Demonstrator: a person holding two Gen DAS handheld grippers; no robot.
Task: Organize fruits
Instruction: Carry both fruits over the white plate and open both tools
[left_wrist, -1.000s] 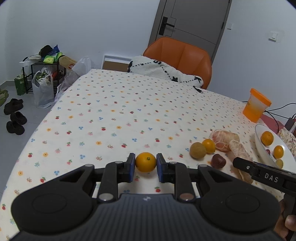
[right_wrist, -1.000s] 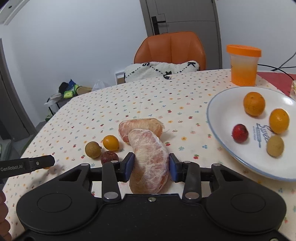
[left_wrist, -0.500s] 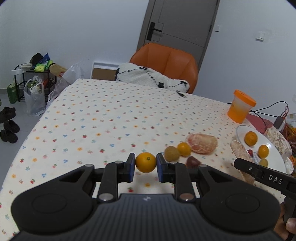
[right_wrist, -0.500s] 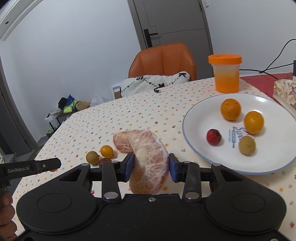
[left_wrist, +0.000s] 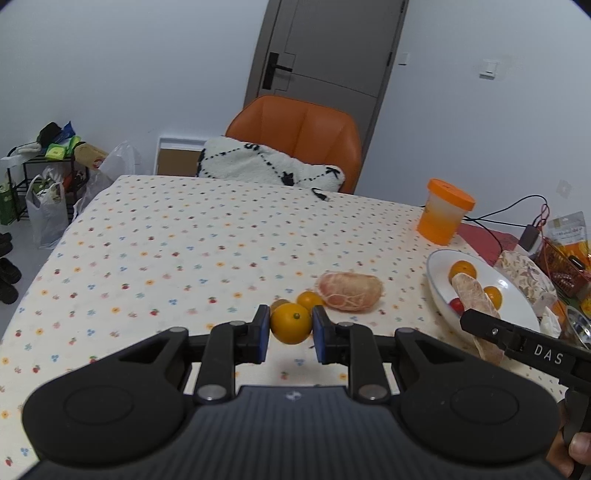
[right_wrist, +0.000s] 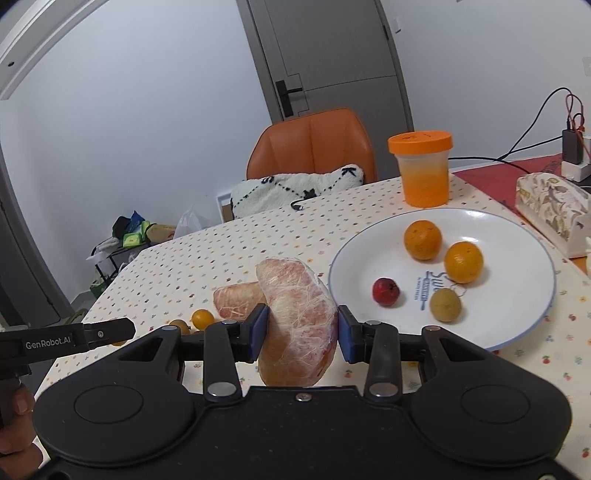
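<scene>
My left gripper (left_wrist: 290, 333) is shut on a small orange (left_wrist: 291, 323), held above the spotted tablecloth. My right gripper (right_wrist: 300, 335) is shut on a peeled pomelo segment (right_wrist: 297, 317), lifted beside the white plate (right_wrist: 498, 332). The plate holds two oranges (right_wrist: 423, 239), a red fruit (right_wrist: 386, 291) and a brownish longan (right_wrist: 445, 305). A second pomelo segment (left_wrist: 350, 292), a small orange (left_wrist: 309, 300) and a longan (left_wrist: 279, 305) lie on the cloth. In the left wrist view the right gripper's held pomelo segment (left_wrist: 476, 306) hangs over the plate (left_wrist: 439, 280).
An orange-lidded cup (right_wrist: 424, 168) stands behind the plate. A patterned tissue box (right_wrist: 554, 210), cables and a charger sit at the right. An orange chair (left_wrist: 299, 133) with a white cushion stands at the table's far edge. A person's hand (right_wrist: 16, 424) holds the left gripper's handle.
Both grippers rose and moved right toward the plate, each keeping its fruit. The pomelo segment now hangs at the plate's near-left rim.
</scene>
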